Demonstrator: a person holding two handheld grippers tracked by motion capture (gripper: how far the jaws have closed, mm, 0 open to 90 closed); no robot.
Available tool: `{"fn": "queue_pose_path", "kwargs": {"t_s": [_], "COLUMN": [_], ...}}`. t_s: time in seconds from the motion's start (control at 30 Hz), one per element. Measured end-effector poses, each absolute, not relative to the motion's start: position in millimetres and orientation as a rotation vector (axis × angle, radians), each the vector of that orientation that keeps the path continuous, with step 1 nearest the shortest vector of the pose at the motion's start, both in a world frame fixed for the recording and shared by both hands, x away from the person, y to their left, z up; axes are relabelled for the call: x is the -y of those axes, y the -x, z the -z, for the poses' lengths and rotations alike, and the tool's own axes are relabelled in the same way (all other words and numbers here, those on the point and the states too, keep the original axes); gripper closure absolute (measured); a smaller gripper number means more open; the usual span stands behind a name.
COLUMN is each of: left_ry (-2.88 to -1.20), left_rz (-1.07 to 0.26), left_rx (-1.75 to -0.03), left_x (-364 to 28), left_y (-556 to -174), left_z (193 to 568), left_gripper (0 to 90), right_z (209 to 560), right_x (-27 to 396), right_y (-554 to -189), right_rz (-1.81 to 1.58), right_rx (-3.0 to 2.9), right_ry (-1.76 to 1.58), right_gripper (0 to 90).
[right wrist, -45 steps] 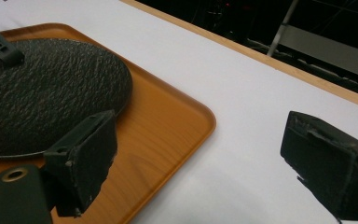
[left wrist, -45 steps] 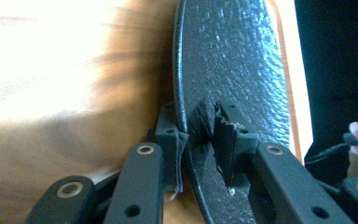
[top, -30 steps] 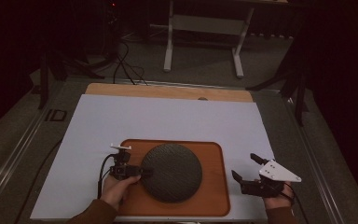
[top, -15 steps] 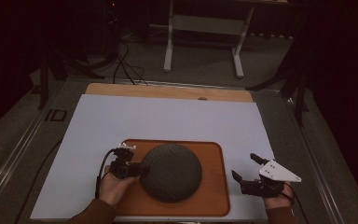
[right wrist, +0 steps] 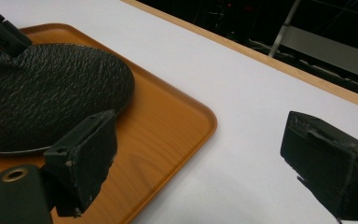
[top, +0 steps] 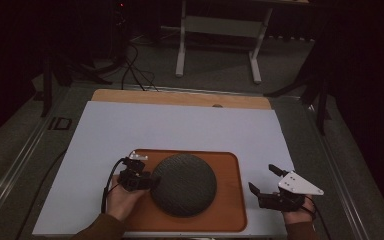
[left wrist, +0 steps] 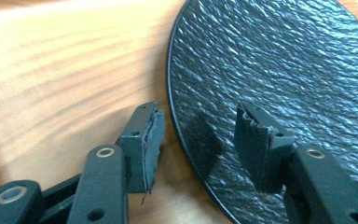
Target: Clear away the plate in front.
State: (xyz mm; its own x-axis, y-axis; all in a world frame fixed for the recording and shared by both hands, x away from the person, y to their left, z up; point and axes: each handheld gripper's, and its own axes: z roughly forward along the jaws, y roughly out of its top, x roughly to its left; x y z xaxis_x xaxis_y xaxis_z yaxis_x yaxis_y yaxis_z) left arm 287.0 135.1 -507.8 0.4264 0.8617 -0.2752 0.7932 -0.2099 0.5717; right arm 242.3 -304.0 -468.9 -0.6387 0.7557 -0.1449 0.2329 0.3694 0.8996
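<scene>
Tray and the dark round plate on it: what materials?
Tray: looks like wood or wood-grain laminate, orange-brown with visible grain streaks and a smooth raised rim. Plate: black, rippled slate-like texture with a slight sheen; could be stone, ceramic or melamine.

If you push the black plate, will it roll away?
Probably not: the plate looks flat and lies level on the tray, so it would likely slide. Its thin edge looks stiff. The bumpy top may help fingers grip.
</scene>
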Motion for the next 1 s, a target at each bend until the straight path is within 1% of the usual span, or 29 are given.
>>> {"fn": "queue_pose_path", "kwargs": {"t_s": [0.23, 0.53, 1.0], "left_ry": [-2.049, -2.035, -1.938], "left_rz": [-0.249, -0.353, -0.480], "left_rx": [-1.371, -1.309, -1.248], "left_x": [-137, -141, -160], "left_y": [-287, -286, -281], "left_z": [502, 491, 470], "left_gripper": [46.3, 42.2, 41.3], "right_z": [469, 469, 469], "right_x": [304, 304, 304], "right_y": [-242, -243, -243], "right_rz": [-1.240, -1.240, -1.236], "right_rx": [-2.084, -2.084, -2.086], "right_ry": [-0.850, -0.848, -0.845], "right_gripper": [10.5, 10.5, 10.5]}}
